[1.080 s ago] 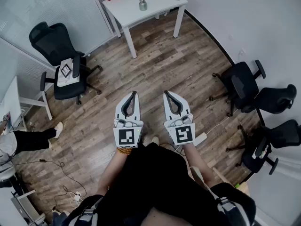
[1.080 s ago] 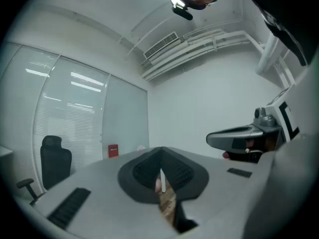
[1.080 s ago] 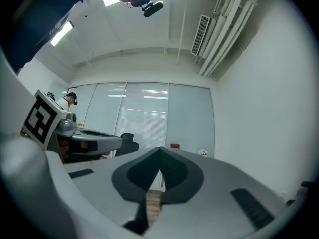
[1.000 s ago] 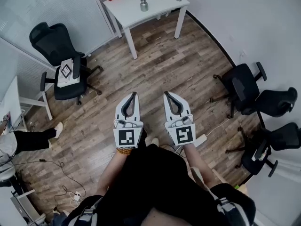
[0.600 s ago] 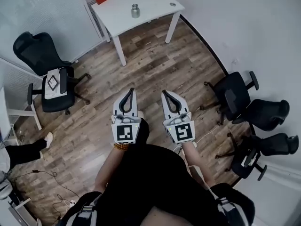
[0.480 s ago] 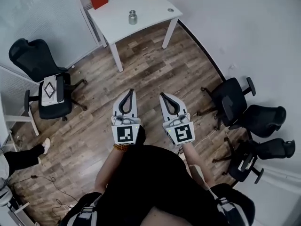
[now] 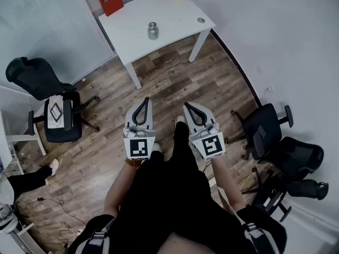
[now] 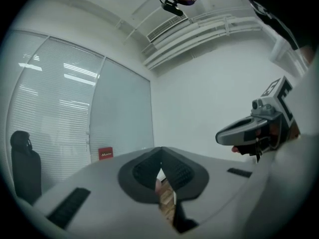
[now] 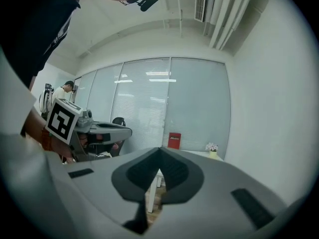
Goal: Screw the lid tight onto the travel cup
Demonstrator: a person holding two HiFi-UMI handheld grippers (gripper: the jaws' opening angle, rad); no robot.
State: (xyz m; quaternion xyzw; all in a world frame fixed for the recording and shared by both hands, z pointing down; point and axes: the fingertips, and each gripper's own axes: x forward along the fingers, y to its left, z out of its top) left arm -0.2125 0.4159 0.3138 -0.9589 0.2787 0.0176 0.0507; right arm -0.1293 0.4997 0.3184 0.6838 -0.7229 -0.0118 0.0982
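Both tongs are closed on nothing. Your left gripper (image 7: 143,100) and right gripper (image 7: 187,106) point toward the white table (image 7: 177,7), well ahead, where the travel cup (image 7: 153,30) stands upright, nearer your left.

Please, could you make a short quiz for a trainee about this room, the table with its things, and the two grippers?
1. True or false: the small silver metal travel cup stands on the white rectangular table.
2. What do the shut fingers of the left gripper and the right gripper hold? A) the cup B) a lid C) nothing
3. Fill in: in the head view, the flat red box stands at the table's far ___ corner.
Key: 1 true; 2 C; 3 left.
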